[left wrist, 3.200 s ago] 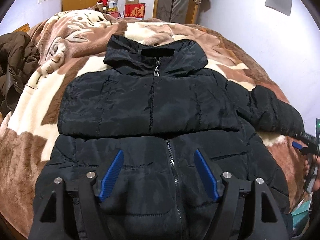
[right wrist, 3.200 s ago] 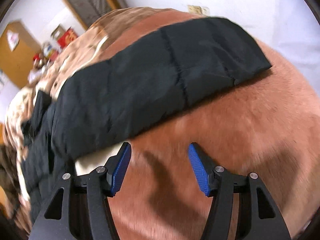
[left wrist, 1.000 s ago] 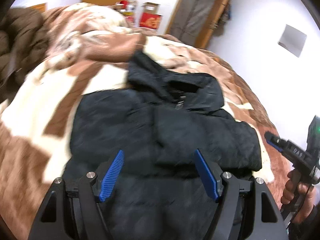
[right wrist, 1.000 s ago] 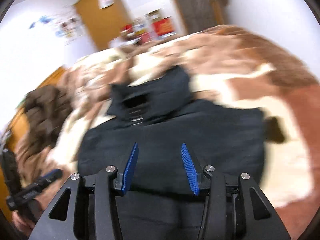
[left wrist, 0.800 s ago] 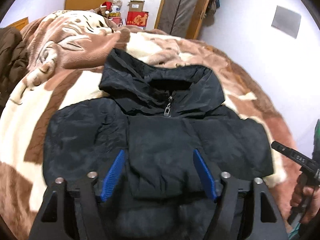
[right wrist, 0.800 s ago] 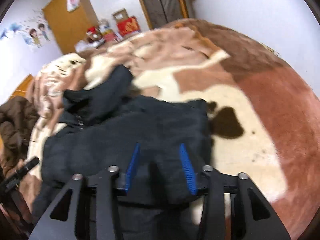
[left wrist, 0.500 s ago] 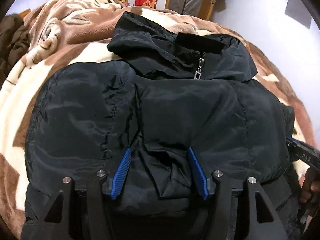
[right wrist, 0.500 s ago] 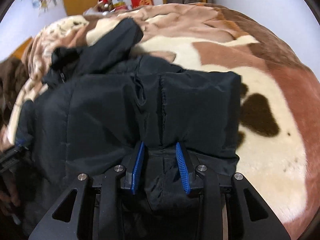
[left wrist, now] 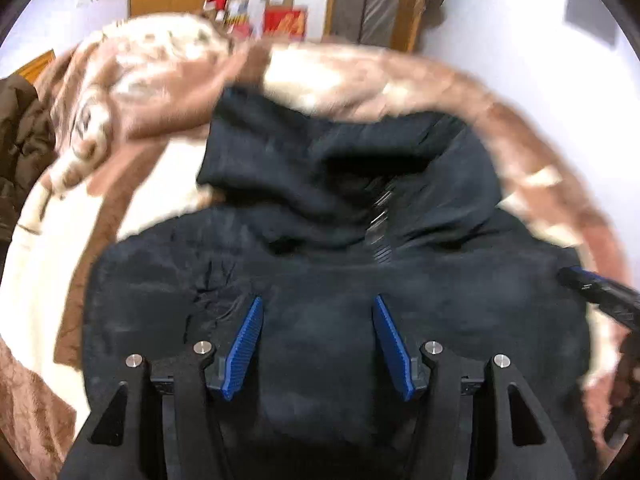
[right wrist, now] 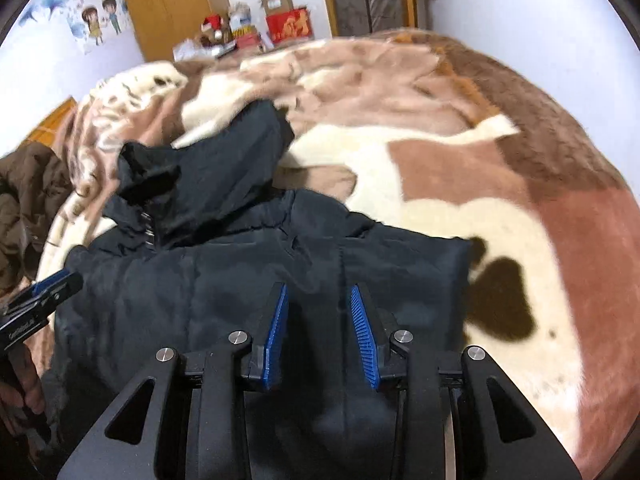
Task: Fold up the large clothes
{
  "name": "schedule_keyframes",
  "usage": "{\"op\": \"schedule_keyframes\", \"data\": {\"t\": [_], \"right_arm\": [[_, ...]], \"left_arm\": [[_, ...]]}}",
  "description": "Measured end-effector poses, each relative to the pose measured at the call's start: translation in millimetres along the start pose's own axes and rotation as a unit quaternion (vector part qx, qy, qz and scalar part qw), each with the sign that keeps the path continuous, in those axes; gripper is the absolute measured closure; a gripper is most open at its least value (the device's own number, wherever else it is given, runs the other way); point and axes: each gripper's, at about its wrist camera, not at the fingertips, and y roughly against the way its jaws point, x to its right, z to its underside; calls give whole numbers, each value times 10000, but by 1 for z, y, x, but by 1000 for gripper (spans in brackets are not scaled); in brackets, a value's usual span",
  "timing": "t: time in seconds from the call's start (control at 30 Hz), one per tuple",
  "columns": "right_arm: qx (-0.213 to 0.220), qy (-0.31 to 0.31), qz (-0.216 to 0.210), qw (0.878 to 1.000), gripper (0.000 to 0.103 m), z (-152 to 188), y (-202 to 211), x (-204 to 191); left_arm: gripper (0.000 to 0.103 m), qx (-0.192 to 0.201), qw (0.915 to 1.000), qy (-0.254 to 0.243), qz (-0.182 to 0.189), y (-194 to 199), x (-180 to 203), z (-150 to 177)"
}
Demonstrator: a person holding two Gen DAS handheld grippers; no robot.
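Both grippers clamped on black jacket [left wrist: 320, 280] hem fold, lower centre | left gripper [left wrist: 318, 344], right gripper [right wrist: 320, 332] | lift evenly, carry toward hood [left wrist: 340, 168], upper centre.

One black jacket [left wrist: 328, 280], one brown coat [right wrist: 28, 200], one patterned blanket [right wrist: 460, 168], two claws: left claw [left wrist: 318, 304], right claw [right wrist: 318, 292].

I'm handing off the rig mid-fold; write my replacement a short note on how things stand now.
Left gripper: fingers clamp a bunch of jacket hem.
Right gripper: same, nearer the jacket's right edge.
Jacket lies face up on the blanket, hood at the far end, zipper closed.
Done: both sleeves lie folded across the chest.
Left: carry the hem toward the hood, release, flatten.
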Motion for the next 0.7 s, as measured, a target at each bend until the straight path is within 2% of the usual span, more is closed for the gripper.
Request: {"op": "schedule_keyframes", "data": {"t": [0.03,0.13,0.33,0.4,0.47,0.6,0.7], "right_arm": [[-186,-6,-4,9998,69,1,-17,1],[-324,102,48,9994,71,5,-39,0],[-406,260,274,9985,72,6,-51,-9],[-407,150,229,9988,72,2,-40,-7],[-219,21,170,9996,72,-1,-14,-5],[234,-213,-124,9994,72,15,43,-5],[230,-243,-194,9993,72,38,53,-12]], "left_arm": [[42,-104,9999,30,46,-15,-5,1],[40,-32,9998,18,192,-31,-10,15],[39,-1,9999,-19,107,-40,-6,17],[40,-64,9999,-3,92,-32,-6,12],[42,-29,9998,103,151,-12,-10,7],[42,408,9987,65,309,37,-17,20],[42,276,9994,-28,214,32,-20,34]]}}
